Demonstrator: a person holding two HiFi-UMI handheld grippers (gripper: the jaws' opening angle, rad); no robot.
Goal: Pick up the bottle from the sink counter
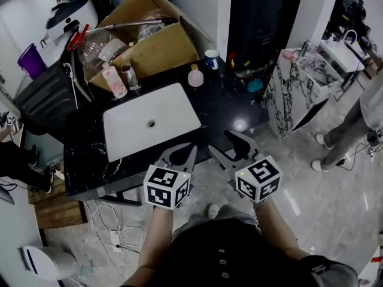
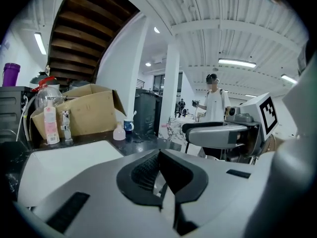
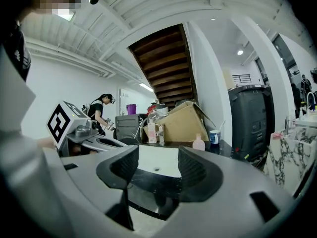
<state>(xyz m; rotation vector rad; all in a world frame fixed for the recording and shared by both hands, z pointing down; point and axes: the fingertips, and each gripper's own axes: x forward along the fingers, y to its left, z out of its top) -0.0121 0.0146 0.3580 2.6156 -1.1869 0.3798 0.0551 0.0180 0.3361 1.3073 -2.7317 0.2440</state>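
1. 2 grippers hover at the near edge of the black counter (image 1: 230, 106) in the head view, well short of anything on it, so the reach looks barely begun. The left gripper (image 1: 191, 150) and right gripper (image 1: 221, 144) face the white sink (image 1: 128, 133). Behind the sink stand a small pink bottle (image 1: 195, 76) beside a cup (image 1: 211, 58) and a tall pink bottle (image 1: 114, 81) by the faucet (image 1: 131, 76). I cannot tell which bottle is meant.
2. In the left gripper view, the left gripper (image 2: 159, 153) has its jaws pressed together with nothing between them.
3. In the right gripper view, the right gripper (image 3: 157, 163) has its jaws apart and empty. The small pink bottle (image 3: 198, 144) stands upright, squat and translucent with a pale cap, just right of the gap. The next move probably needs a reach across the sink.
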